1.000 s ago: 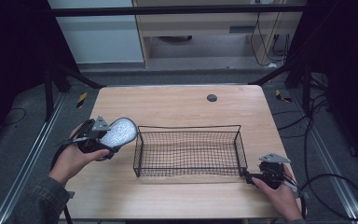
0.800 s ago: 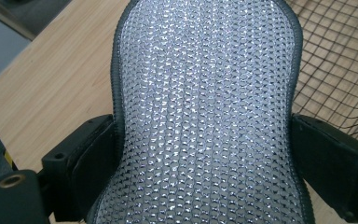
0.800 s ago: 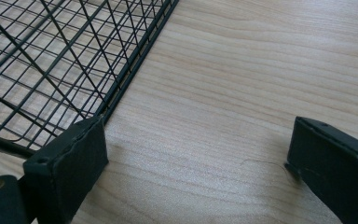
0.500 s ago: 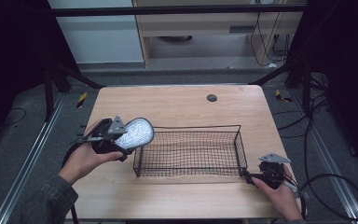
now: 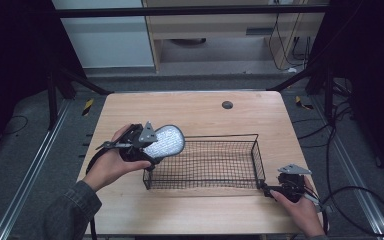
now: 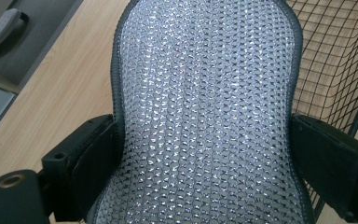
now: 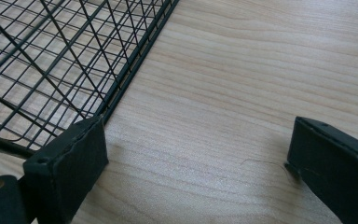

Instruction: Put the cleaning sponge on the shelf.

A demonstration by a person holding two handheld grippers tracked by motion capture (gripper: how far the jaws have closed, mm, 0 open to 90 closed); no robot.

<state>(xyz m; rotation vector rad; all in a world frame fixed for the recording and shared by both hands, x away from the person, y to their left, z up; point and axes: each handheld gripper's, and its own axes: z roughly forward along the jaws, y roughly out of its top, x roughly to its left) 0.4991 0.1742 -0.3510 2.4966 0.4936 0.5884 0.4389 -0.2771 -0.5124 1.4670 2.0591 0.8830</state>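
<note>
At the left of the high view, the left claw [image 5: 152,145] is gripping a glittery silver insole [image 5: 164,142] by its sides, holding it above the left end of the wire basket [image 5: 252,150], not yet inside. At lower right, the right claw [image 5: 267,190] is resting released on the counter [image 5: 190,107], one jaw against the basket's corner. The risk, I judge: the insole is flexing between the jaws and may be slipping free, or catching the rim and dropping outside.

Silver scale-patterned pad [image 6: 205,112], dark trim; black wire basket [image 5: 205,162]; light wood-grain table [image 5: 190,110].
</note>
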